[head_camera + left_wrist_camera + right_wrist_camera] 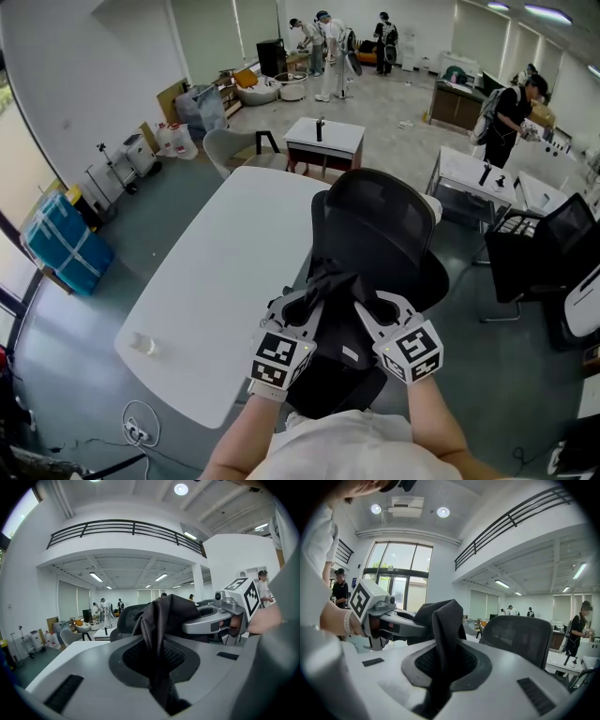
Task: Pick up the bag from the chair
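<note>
A black fabric bag hangs in front of a black mesh office chair, lifted off the seat. My left gripper is shut on the bag's upper left edge, and black cloth is pinched between its jaws. My right gripper is shut on the upper right edge, with a fold of the bag caught between its jaws. The two grippers face each other with the bag's top bunched between them. In the left gripper view the right gripper shows opposite.
A long white table stands just left of the chair, with a small clear cup near its front corner. A second black chair is at the right. Small white tables and several people stand further back in the room.
</note>
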{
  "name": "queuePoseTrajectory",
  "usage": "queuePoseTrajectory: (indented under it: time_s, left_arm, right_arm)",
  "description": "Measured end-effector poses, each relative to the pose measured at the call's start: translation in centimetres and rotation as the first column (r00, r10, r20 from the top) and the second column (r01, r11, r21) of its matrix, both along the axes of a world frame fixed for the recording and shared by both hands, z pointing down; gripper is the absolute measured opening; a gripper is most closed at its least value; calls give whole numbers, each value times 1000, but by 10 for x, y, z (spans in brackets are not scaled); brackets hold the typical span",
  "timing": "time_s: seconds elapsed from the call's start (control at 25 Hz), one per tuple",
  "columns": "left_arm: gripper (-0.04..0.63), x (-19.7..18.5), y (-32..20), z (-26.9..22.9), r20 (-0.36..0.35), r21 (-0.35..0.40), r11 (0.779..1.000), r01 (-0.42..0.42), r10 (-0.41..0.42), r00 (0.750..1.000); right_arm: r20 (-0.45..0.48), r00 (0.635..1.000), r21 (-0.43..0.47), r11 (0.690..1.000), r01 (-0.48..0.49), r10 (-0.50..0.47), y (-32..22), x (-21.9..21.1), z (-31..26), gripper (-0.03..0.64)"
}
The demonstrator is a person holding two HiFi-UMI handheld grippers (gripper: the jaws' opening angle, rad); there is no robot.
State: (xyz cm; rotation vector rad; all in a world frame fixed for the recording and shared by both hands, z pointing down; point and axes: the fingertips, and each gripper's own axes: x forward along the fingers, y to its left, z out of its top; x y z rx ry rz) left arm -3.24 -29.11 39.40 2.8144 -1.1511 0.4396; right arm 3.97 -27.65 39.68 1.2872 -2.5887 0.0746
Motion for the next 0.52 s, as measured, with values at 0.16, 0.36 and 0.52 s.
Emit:
queuePoseTrajectory:
  time_s: [0.16, 0.36, 0.52]
  left_arm:
    - [57, 0, 2, 0, -2, 1, 1000, 2, -2, 1000]
    - [57, 4, 4, 1, -5, 0, 1000, 0, 0, 1000]
    - [57, 5, -1, -1, -5, -3, 1000, -3, 3, 1000]
  right_arm:
    - [-1, 1000, 1, 1000, -1, 1, 2, 0, 1, 44]
    - [1, 1000, -1, 1000, -4, 4, 4, 4, 1, 44]
    - [1, 1000, -5, 1000, -5, 5, -1, 5, -1, 44]
